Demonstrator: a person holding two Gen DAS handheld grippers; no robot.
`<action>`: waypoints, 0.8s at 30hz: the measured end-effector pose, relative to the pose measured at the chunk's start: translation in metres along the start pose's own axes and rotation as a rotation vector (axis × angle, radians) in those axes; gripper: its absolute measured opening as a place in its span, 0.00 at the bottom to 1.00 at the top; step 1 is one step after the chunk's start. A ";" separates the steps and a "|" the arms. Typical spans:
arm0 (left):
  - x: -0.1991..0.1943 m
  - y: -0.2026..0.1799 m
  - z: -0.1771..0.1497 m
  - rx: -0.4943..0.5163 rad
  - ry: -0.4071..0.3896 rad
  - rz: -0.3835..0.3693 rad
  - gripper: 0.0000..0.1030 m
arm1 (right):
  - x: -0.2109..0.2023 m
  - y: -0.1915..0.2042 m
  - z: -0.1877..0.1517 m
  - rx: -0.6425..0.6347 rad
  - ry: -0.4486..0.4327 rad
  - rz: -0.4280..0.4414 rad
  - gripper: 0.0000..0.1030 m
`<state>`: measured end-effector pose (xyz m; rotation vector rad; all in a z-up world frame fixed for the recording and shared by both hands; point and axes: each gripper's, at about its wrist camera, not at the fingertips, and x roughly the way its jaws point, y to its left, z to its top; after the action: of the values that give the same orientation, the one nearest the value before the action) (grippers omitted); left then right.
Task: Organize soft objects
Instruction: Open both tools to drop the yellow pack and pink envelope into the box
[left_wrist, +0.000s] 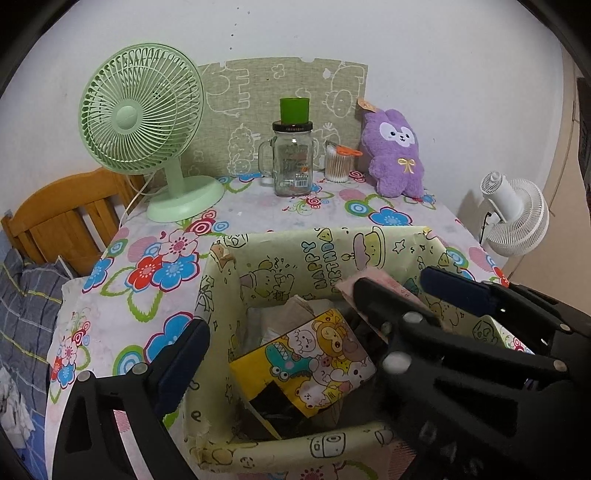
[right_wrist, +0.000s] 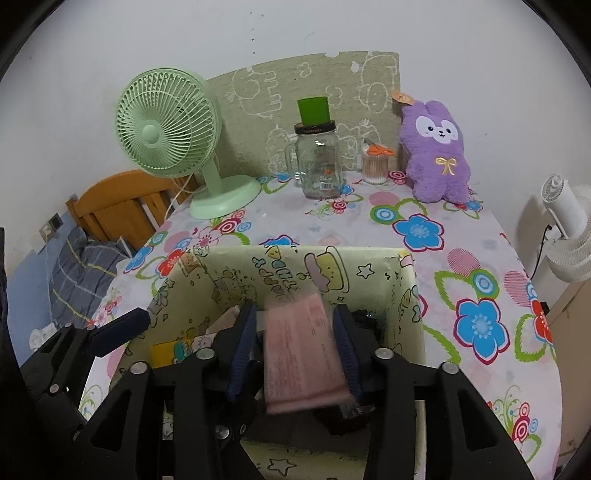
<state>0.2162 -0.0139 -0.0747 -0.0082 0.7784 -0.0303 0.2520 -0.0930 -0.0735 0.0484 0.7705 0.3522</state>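
Observation:
A cardboard box (left_wrist: 221, 280) (right_wrist: 406, 295) wrapped in pale yellow cartoon paper stands on the flowered tablecloth. Inside lie a yellow cartoon-printed pack (left_wrist: 314, 358) (right_wrist: 166, 350) and some beige items. My right gripper (right_wrist: 295, 350) (left_wrist: 410, 291) hangs over the box, open. A pink soft pack (right_wrist: 303, 350) (left_wrist: 384, 284) sits blurred between its fingers, with a gap at the left pad. My left gripper (left_wrist: 291, 358) is open wide and holds nothing. Its left finger (left_wrist: 184, 358) (right_wrist: 118, 328) is outside the box's left wall. A purple plush rabbit (left_wrist: 395, 155) (right_wrist: 439, 158) leans at the back right.
At the back of the table stand a green fan (left_wrist: 147, 125) (right_wrist: 173, 140), a glass jar mug (left_wrist: 291, 162) (right_wrist: 319, 166) with a green cup on top, and a cotton swab tub (left_wrist: 337, 166). A wooden headboard (left_wrist: 62, 221) is left, a white fan (left_wrist: 517, 214) right.

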 end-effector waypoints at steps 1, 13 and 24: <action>-0.001 -0.001 -0.002 -0.001 0.001 0.001 0.95 | -0.002 0.000 -0.001 0.000 -0.005 0.005 0.65; -0.019 -0.011 -0.008 0.006 -0.023 0.005 0.96 | -0.024 0.001 -0.007 -0.010 -0.041 -0.009 0.79; -0.045 -0.023 -0.012 0.020 -0.066 0.011 1.00 | -0.056 -0.001 -0.016 -0.004 -0.083 -0.038 0.91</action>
<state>0.1748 -0.0354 -0.0514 0.0137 0.7116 -0.0276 0.2041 -0.1135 -0.0478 0.0440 0.6876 0.3135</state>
